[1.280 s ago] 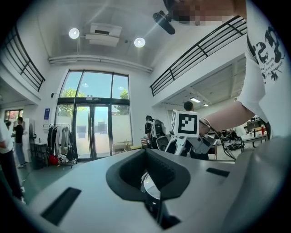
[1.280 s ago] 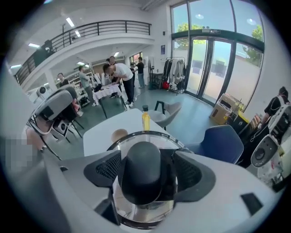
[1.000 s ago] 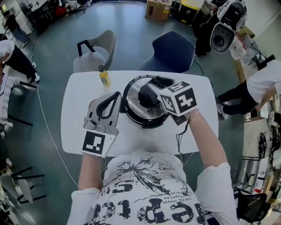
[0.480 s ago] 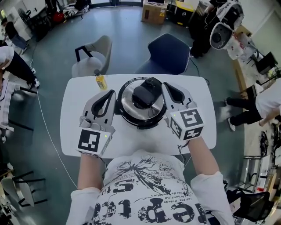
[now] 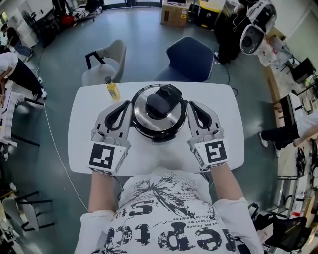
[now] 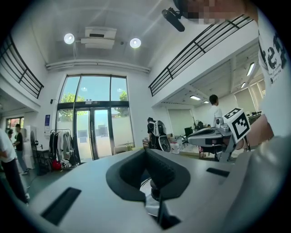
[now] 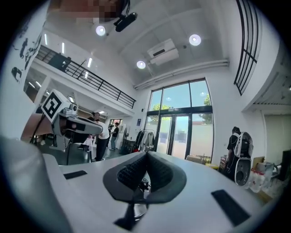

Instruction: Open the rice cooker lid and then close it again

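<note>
The rice cooker (image 5: 158, 113) stands at the middle of the white table (image 5: 84, 134), its shiny lid down and its black handle (image 5: 160, 101) on top. My left gripper (image 5: 125, 104) rests level just left of the cooker, shut and empty (image 6: 145, 150). My right gripper (image 5: 191, 104) sits level just right of it, apart from the handle, also shut with nothing between its jaws (image 7: 146, 153). Each gripper view looks out over the room; the other gripper shows at its side edge.
A small yellow bottle (image 5: 112, 90) stands at the table's far left. A grey chair (image 5: 107, 58) and a blue chair (image 5: 193, 58) stand behind the table. People stand around the room. A cardboard box (image 5: 175, 12) lies on the floor beyond.
My right gripper has come off the lid handle, swung to the cooker's right side and shut. The left gripper has shifted slightly forward beside the cooker.
</note>
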`<action>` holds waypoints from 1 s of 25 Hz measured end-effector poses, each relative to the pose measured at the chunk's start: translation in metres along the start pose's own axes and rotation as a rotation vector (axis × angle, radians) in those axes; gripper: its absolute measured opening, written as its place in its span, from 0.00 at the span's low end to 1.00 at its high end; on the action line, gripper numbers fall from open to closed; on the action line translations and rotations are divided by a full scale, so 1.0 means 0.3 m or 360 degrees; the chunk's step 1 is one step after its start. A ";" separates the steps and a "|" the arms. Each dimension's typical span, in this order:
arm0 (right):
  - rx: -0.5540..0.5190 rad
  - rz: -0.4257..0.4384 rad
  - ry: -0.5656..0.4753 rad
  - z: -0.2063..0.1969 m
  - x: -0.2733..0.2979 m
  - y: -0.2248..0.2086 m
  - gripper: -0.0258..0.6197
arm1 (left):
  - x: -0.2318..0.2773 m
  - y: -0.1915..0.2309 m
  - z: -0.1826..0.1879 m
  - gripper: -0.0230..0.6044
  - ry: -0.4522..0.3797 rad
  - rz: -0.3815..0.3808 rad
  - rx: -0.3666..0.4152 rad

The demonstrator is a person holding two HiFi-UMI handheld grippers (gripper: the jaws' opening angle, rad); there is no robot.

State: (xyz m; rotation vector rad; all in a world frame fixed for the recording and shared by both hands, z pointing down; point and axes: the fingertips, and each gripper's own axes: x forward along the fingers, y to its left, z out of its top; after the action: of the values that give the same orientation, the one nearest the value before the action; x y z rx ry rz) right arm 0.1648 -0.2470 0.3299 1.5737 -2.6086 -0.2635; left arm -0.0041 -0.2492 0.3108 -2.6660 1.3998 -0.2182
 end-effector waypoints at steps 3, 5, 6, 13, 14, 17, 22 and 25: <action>0.0019 0.0052 -0.0008 -0.010 -0.016 0.004 0.06 | 0.002 -0.034 -0.007 0.06 0.0005 -0.0007 -0.0002; 0.0037 0.0086 -0.0009 -0.006 -0.021 0.008 0.06 | 0.002 -0.048 -0.013 0.06 0.0015 -0.0009 0.0000; 0.0044 0.0098 -0.0007 -0.003 -0.024 0.009 0.06 | 0.002 -0.055 -0.010 0.06 0.0015 -0.0008 0.0000; 0.0025 0.0172 0.0001 0.015 -0.036 0.026 0.06 | -0.010 -0.081 -0.006 0.06 0.0021 0.0004 -0.0014; 0.0022 0.0185 0.0004 0.012 -0.036 0.034 0.06 | -0.013 -0.086 -0.015 0.06 0.0036 0.0005 -0.0009; 0.0027 0.0210 0.0015 0.016 -0.039 0.065 0.06 | -0.028 -0.098 -0.024 0.06 0.0049 0.0003 0.0003; 0.0041 0.0205 0.0013 0.018 -0.037 0.087 0.06 | -0.035 -0.097 -0.025 0.06 -0.0006 -0.0001 -0.0036; 0.0028 0.0240 0.0018 0.023 -0.039 0.099 0.06 | -0.043 -0.092 -0.035 0.06 0.0001 0.0000 -0.0049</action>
State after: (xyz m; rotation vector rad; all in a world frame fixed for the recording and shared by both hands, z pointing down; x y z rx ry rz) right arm 0.1434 -0.2224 0.3289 1.3699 -2.7100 -0.2209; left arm 0.0089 -0.2235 0.3249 -2.6910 1.4146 -0.1990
